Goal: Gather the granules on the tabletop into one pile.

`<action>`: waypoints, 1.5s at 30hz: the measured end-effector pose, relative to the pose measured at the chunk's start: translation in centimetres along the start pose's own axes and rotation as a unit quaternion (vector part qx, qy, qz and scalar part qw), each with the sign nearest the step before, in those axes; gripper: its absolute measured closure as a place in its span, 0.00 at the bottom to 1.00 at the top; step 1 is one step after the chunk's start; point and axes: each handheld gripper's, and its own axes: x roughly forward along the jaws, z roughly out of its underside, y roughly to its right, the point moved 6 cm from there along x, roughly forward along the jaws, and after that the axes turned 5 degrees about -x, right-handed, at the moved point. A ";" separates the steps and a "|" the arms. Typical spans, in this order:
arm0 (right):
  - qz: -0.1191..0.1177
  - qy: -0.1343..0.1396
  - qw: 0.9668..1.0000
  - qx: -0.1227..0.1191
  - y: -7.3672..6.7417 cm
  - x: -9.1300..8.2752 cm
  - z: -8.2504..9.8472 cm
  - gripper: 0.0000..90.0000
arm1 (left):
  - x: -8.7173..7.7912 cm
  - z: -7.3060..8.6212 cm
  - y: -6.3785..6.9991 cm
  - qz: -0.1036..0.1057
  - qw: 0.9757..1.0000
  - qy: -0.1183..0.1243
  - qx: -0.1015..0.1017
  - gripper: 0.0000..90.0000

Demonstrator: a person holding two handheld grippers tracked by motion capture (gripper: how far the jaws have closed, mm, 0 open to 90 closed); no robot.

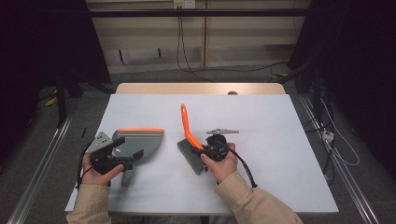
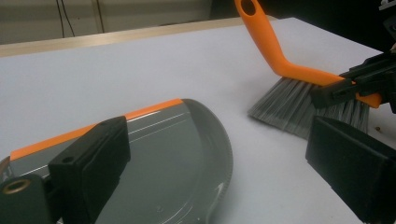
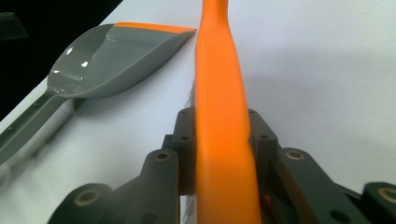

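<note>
Gripping orange brush (image 1: 188, 136) by its back w/ right gripper (image 1: 208, 150), jaws closed tight on orange spine, grey bristles down on white surface (image 1: 261, 121) near centre, handle angled up and away. Lying just left of brush: grey dustpan (image 1: 138, 142) w/ orange lip. Hovering over dustpan's near edge, left gripper (image 1: 125, 160), jaws open, nothing clamped.

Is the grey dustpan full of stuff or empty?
Empty. The dustpan shows a bare, shiny grey inside in the left gripper view, and the right gripper view shows its scoop bare too.
</note>
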 end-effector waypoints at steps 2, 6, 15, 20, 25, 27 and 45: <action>0.003 0.002 1.000 0.002 0.2 -0.3 0.2 0.79 | 0.0 0.0 0.0 -0.001 1.000 -0.001 0.001 0.07; 0.008 0.004 1.000 0.001 0.6 -0.9 0.3 0.79 | 0.0 0.0 0.0 -0.001 1.000 -0.002 0.001 0.07; 0.018 0.005 1.000 0.004 1.6 -1.7 0.5 0.79 | 0.1 0.0 0.1 0.000 1.000 -0.002 0.001 0.07; 0.021 0.006 1.000 0.005 1.9 -2.0 0.4 0.79 | 0.0 0.0 0.1 0.000 1.000 -0.001 0.001 0.07; 0.007 0.016 1.000 0.005 1.8 -2.1 0.1 0.79 | 0.1 0.0 0.1 0.000 1.000 -0.001 0.001 0.07; 0.001 0.021 1.000 0.007 1.5 -2.0 -0.2 0.79 | 0.1 0.0 0.1 0.000 1.000 -0.001 0.000 0.07; 0.010 0.000 1.000 -0.003 0.5 1.9 -1.9 0.79 | 0.0 0.0 -0.4 -0.002 1.000 0.001 -0.005 0.07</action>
